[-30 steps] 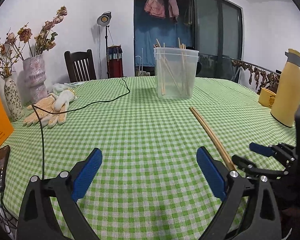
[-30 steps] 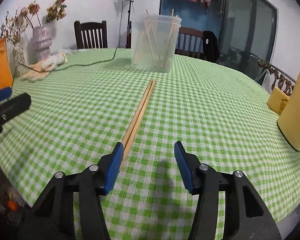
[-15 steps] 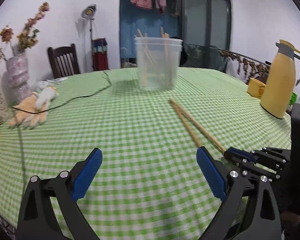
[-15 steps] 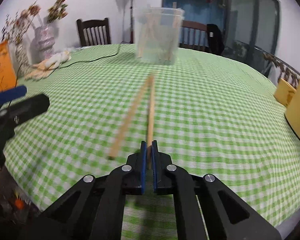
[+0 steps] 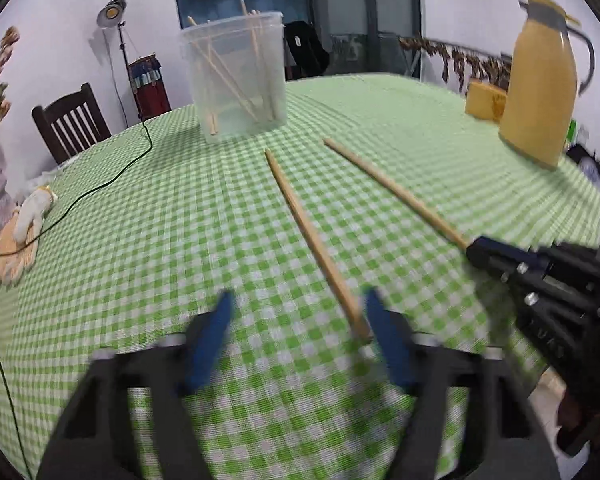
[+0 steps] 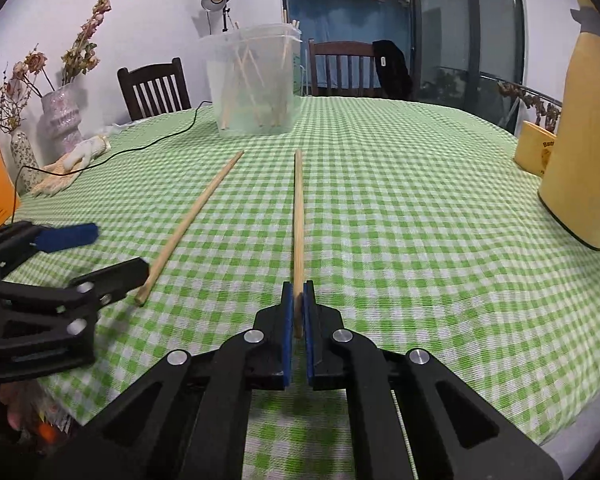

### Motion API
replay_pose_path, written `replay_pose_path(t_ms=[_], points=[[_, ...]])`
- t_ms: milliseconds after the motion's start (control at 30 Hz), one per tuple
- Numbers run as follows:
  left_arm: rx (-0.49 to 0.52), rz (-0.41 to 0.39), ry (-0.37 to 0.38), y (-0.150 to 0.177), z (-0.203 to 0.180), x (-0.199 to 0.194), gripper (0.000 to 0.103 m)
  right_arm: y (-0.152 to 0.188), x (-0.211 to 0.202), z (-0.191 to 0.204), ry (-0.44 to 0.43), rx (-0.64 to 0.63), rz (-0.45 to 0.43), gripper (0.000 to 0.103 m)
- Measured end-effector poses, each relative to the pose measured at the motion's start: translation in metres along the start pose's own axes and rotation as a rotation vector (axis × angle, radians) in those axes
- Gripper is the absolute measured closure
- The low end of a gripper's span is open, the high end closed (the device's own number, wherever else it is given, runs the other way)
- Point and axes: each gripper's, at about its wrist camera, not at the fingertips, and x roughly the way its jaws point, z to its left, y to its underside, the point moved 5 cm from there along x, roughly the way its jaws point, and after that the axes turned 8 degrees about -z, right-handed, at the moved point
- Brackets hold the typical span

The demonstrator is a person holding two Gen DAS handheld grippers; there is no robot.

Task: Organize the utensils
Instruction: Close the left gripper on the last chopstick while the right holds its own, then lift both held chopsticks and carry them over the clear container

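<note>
Right tongs [image 6: 298, 300]: pressed together on the near end of one chopstick [image 6: 298, 216]; the stick points straight ahead toward the tub; in the left view these tongs [image 5: 474, 246] show at the right side, with the same stick [image 5: 396, 192] poking out of their tip

Left tongs [image 5: 298, 322]: partly spread; the blue pads have just been closing; they look blurry; the near end of the other chopstick [image 5: 312, 240] sits between them, close by the right pad [image 5: 388, 344]; the pads do not pinch it; in the right view these tongs [image 6: 100, 254] show at the left side, beside the near end of this stick [image 6: 192, 224]

Other chopstick: lies flat on the cloth, apart from the held one; its far end points at the tub

Tub [image 6: 254, 80]: see-through plastic; stands upright on the far part of the table; more chopsticks lean inside it

Table [image 6: 400, 200]: covered with a green and white checked cloth

Yellow jug [image 5: 540, 92]: stands at the right side, well apart from the sticks; a yellow cup [image 5: 485, 101] is just beside it

Gloves [image 6: 70, 160]: lie at the left side; a black wire [image 5: 112, 178] runs past them

Vases with dry flowers [image 6: 60, 120]: stand at the far left
</note>
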Motion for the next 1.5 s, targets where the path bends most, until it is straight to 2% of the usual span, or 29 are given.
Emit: replay_pose_path(t_ms=[33,67,133,167,267,300,333,400,500,567,700,767,800,833,933,1267,1367,1467,1500], points=[[0.006,0.018,0.004,0.004,0.001,0.002,0.076,0.0,-0.001,0.001,-0.005,0.001,-0.001,0.098],[-0.008,0.022,0.027,0.008,0.005,0.001,0.078,-0.001,-0.001,0.002,-0.01,0.002,-0.002,0.098],[-0.038,0.033,0.017,0.012,0.017,-0.003,0.102,0.0,-0.003,0.003,-0.015,0.0,-0.004,0.098],[-0.061,0.037,0.015,0.014,0.026,-0.005,0.103,0.0,-0.003,0.003,-0.016,0.0,-0.005,0.098],[-0.175,0.031,0.044,0.012,0.043,-0.011,0.102,-0.001,-0.004,0.003,-0.014,-0.002,-0.011,0.098],[-0.2,0.03,0.058,0.009,0.045,-0.012,0.096,-0.002,-0.004,0.003,-0.012,-0.004,-0.013,0.098],[-0.207,0.033,0.067,0.007,0.042,-0.012,0.074,-0.002,-0.005,0.003,-0.011,-0.005,-0.016,0.098],[-0.186,0.015,0.062,0.001,0.032,-0.01,0.047,-0.004,-0.005,0.003,-0.011,-0.008,-0.02,0.098],[-0.098,-0.04,0.028,-0.007,0.009,-0.006,0.037,-0.004,-0.006,0.001,-0.015,-0.001,-0.017,0.098],[-0.026,-0.015,-0.004,-0.003,-0.003,0.003,0.037,-0.004,-0.007,0.0,-0.019,0.002,-0.021,0.098],[-0.025,0.007,-0.005,0.0,-0.003,0.007,0.04,-0.004,-0.009,-0.001,-0.023,0.006,-0.027,0.098],[-0.032,0.01,0.018,0.005,0.004,0.004,0.051,-0.003,-0.008,-0.001,-0.027,0.012,-0.022,0.098],[-0.041,0.013,0.014,0.007,0.009,0.002,0.061,-0.002,-0.008,-0.001,-0.028,0.01,-0.02,0.098],[-0.057,0.018,0.004,0.009,0.016,0.0,0.078,-0.002,-0.008,0.0,-0.029,0.008,-0.02,0.098],[-0.094,0.028,-0.011,0.015,0.036,-0.003,0.095,0.001,-0.007,0.002,-0.039,0.006,-0.017,0.098],[-0.148,0.015,0.045,0.021,0.043,-0.009,0.094,0.009,-0.008,0.003,-0.05,-0.011,-0.037,0.097],[-0.169,0.024,0.079,0.023,0.042,-0.013,0.088,0.009,-0.009,0.003,-0.069,0.001,-0.042,0.096],[-0.177,0.028,0.115,0.025,0.041,-0.017,0.083,0.011,-0.011,0.004,-0.084,-0.007,-0.044,0.085],[-0.156,0.027,0.128,0.026,0.039,-0.018,0.08,0.011,-0.012,0.005,-0.075,-0.014,-0.044,0.074]])
